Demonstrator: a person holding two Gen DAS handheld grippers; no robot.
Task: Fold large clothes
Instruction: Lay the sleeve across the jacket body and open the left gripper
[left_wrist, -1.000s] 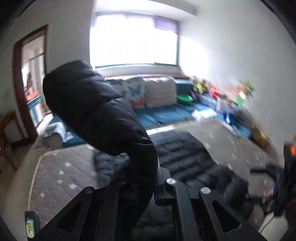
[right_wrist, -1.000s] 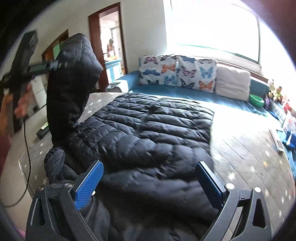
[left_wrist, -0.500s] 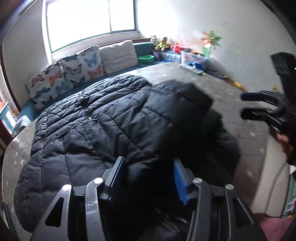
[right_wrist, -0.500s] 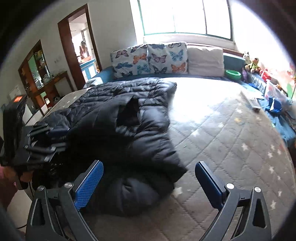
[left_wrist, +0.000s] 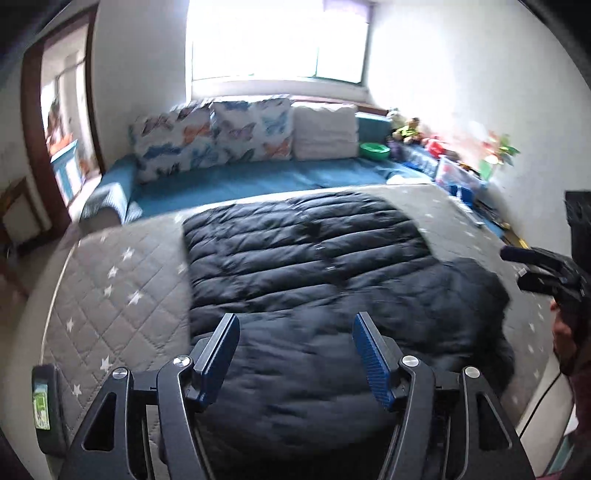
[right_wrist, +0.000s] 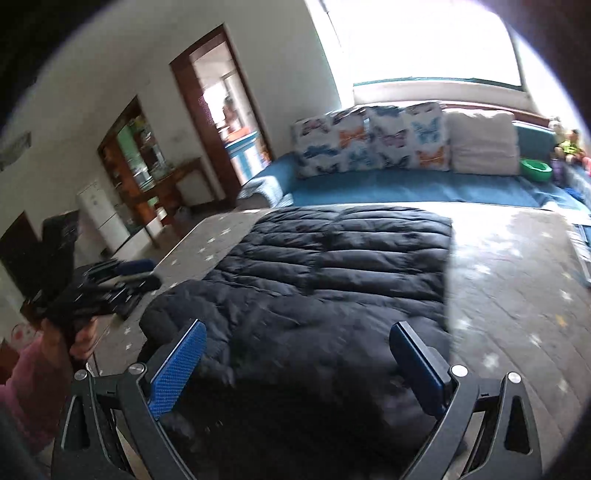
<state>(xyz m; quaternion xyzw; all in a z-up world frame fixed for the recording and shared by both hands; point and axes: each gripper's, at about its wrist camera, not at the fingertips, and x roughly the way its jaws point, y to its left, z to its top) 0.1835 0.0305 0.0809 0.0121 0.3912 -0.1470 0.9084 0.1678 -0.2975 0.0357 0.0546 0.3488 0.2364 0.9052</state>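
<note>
A large black quilted puffer jacket (left_wrist: 314, 266) lies spread on the grey star-patterned quilted bed (left_wrist: 122, 269). It also shows in the right wrist view (right_wrist: 332, 280), with its near part bunched up. My left gripper (left_wrist: 293, 326) is open and empty, hovering over the jacket's near edge. My right gripper (right_wrist: 297, 334) is open and empty, above the jacket's near end. The right gripper shows at the right edge of the left wrist view (left_wrist: 535, 269). The left gripper shows at the left of the right wrist view (right_wrist: 122, 277), held in a hand.
Butterfly-print pillows (left_wrist: 210, 136) and a white pillow (left_wrist: 325, 131) lean under the window on a blue sheet (left_wrist: 258, 181). A green bowl (left_wrist: 375, 149) and toys (left_wrist: 461, 162) line the right wall. A small dark device (left_wrist: 46, 402) lies at the bed's near left edge. A doorway (right_wrist: 221, 110) opens left.
The left gripper let go of the jacket's sleeve, which now lies folded across the body. Its jaws opened wider and both grippers drew back to the jacket's near end.
</note>
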